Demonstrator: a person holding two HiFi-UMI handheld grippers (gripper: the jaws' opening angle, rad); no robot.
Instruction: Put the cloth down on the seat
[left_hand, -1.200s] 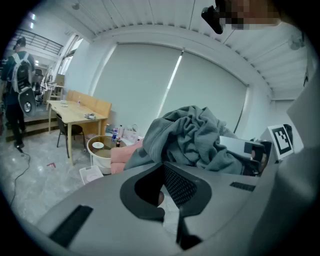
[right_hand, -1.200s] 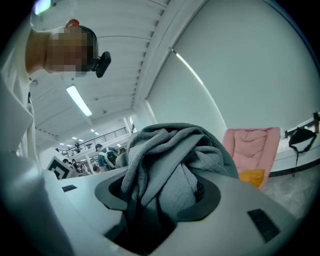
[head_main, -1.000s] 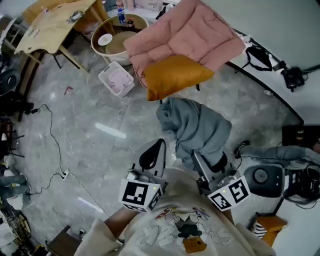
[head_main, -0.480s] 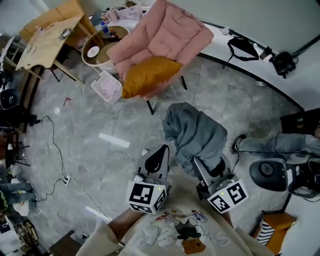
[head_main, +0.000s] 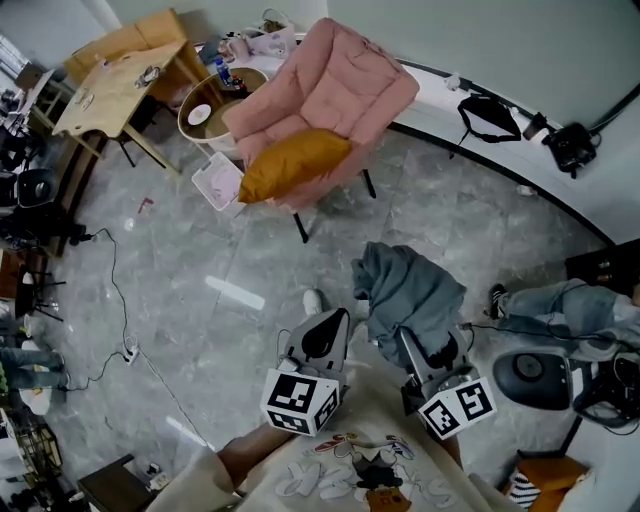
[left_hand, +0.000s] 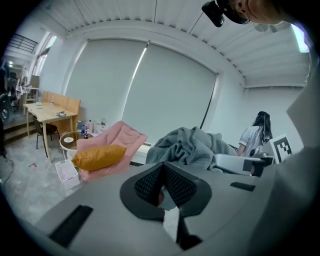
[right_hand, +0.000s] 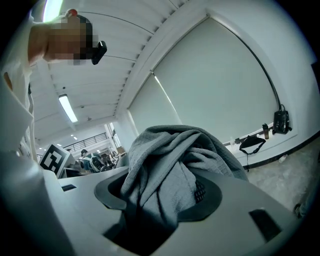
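The right gripper (head_main: 428, 350) is clenching its jaws on the grey cloth (head_main: 405, 290), which is bunching up over them with no clear long axis. The left gripper (head_main: 320, 335) is pressing its jaws together on nothing. The pink armchair (head_main: 335, 90) is standing far and left of the cloth, with an orange cushion (head_main: 295, 165) lying on it. No readable writing is showing.

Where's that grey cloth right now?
In the head view, the grey cloth is bunched in the right tool, low and right of centre. It is over the floor, well short of the pink armchair.
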